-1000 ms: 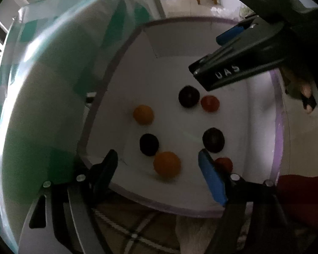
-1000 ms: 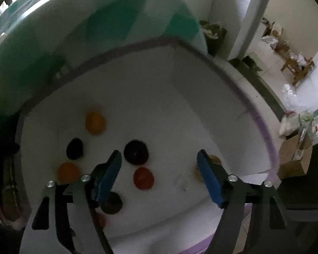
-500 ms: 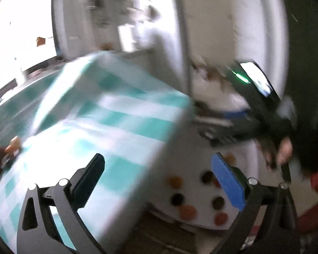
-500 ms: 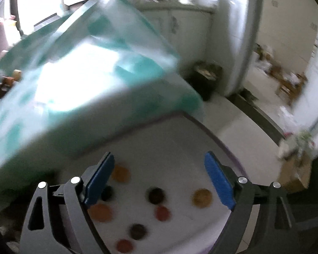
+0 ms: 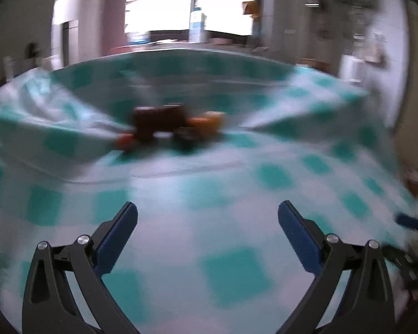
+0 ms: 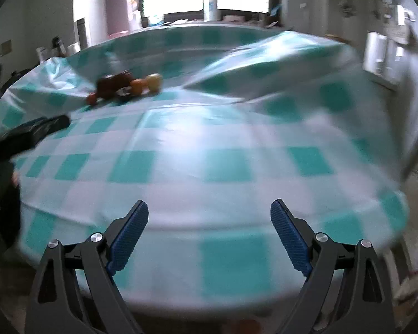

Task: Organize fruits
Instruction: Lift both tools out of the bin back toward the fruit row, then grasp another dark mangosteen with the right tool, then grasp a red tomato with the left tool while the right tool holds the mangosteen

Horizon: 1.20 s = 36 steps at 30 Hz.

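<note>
Both the left hand-held gripper [image 5: 207, 220] and right hand-held gripper [image 6: 209, 218] gape empty. Far ahead on the tabletop [image 6: 225, 150], the small fruits [image 6: 142, 83] look light, round and likely to roll; each needs a gentle pinch across its middle.

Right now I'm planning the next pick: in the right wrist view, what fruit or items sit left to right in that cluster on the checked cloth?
Small red fruit → dark brown block → orange fruit → pale yellow fruit.

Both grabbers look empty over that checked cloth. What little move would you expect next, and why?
Probably a reach forward toward the blurry pile of dark, orange and yellow fruit lying on the teal-and-white checked tablecloth. Both the left gripper and the right gripper have their jaws open with nothing between them, and the pile sits well beyond both.
</note>
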Tool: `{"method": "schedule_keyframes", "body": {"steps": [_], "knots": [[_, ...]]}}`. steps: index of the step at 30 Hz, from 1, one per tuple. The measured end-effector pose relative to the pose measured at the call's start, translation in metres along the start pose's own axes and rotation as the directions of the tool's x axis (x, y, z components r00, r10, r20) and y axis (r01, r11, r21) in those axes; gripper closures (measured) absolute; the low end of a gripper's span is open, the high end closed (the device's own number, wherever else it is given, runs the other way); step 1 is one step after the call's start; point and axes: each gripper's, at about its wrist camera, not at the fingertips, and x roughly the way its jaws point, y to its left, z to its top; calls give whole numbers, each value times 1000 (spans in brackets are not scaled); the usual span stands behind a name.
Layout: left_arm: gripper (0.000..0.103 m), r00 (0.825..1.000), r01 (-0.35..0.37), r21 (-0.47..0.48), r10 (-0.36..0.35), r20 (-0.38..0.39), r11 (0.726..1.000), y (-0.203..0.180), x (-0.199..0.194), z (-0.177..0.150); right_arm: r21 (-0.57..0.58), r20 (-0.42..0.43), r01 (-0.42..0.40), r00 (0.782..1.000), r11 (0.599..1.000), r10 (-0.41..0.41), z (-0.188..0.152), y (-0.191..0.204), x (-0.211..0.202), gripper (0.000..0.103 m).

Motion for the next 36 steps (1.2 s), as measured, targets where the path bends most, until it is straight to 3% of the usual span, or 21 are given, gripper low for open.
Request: {"method": "schedule_keyframes", "body": {"steps": [5, 12, 18, 24, 29, 33, 36], "knots": [[2, 997, -67, -142, 61, -48, 988, 68, 34, 37, -15, -47, -86, 995, 996, 85, 42, 36, 45, 16], [2, 985, -151, -244, 127, -113, 958, 117, 90, 71, 2, -120, -152, 981, 988, 151, 104, 84, 117, 16], [2, 991, -126, -303, 106, -82, 945, 147, 96, 72, -29, -160, -151, 976, 988, 144, 151, 121, 175, 16], [2, 994, -95, -315, 72, -84, 944, 158, 98, 62, -119, -173, -145, 977, 982, 123, 184, 161, 221, 30], [2, 994, -86, -302, 61, -91, 949, 156, 102, 64, -134, -171, -114, 981, 984, 90, 205, 174, 247, 34], [2, 994, -79, -311, 51, -96, 947, 157, 102, 64, -128, -153, -95, 985, 987, 75, 209, 169, 245, 66], [2, 994, -85, -299, 59, -96, 951, 153, 102, 64, -72, -135, -106, 986, 992, 96, 203, 152, 233, 66]]}}
